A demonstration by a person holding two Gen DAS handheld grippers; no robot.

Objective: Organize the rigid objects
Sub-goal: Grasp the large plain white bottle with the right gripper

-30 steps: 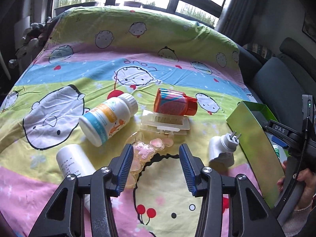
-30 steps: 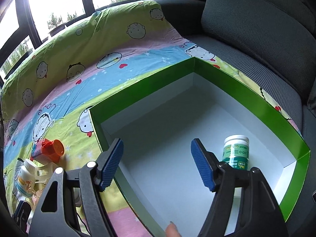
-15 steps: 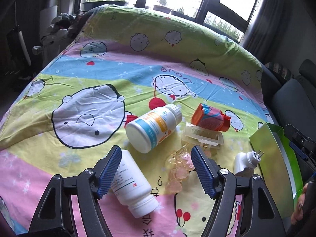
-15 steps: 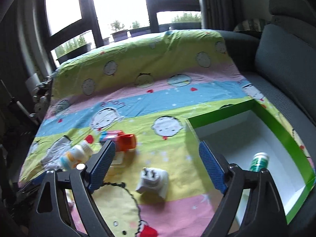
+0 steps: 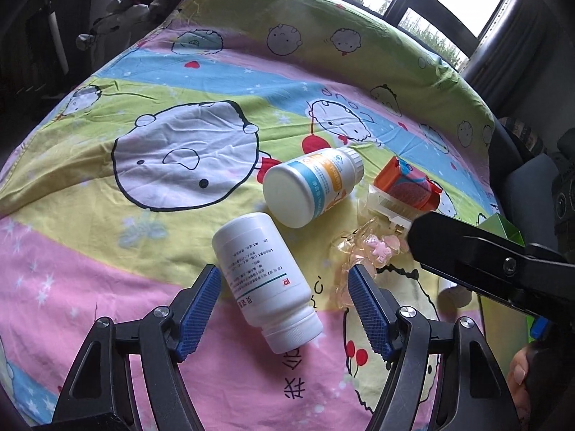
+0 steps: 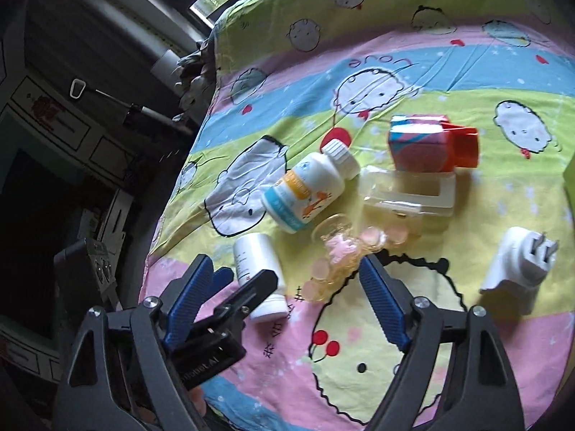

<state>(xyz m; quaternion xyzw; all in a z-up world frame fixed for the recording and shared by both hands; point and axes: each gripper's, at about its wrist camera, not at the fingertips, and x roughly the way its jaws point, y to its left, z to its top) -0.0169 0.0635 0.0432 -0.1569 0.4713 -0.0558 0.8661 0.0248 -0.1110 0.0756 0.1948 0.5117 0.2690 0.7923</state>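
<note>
A plain white bottle (image 5: pixel 264 280) lies on the cartoon bedsheet, its lower half between the open fingers of my left gripper (image 5: pixel 284 309). It also shows in the right wrist view (image 6: pixel 257 269). A white bottle with a blue and orange label (image 5: pixel 312 186) lies beyond it. A pink clear plastic piece (image 5: pixel 363 255), a clear case (image 5: pixel 388 208) and an orange-capped box (image 5: pixel 406 183) lie to the right. My right gripper (image 6: pixel 287 301) is open and empty above the pink piece (image 6: pixel 341 255). A white plug adapter (image 6: pixel 517 262) lies at the right.
A green box edge (image 5: pixel 503 228) shows at the right of the bed. The right tool's black arm (image 5: pixel 485 258) crosses the left wrist view. The bed edge drops off at the left toward dark furniture (image 6: pixel 54 143).
My left gripper moved left and closer, so the plain white bottle now lies between its fingers. My right gripper swung from the green box over to the pile of objects.
</note>
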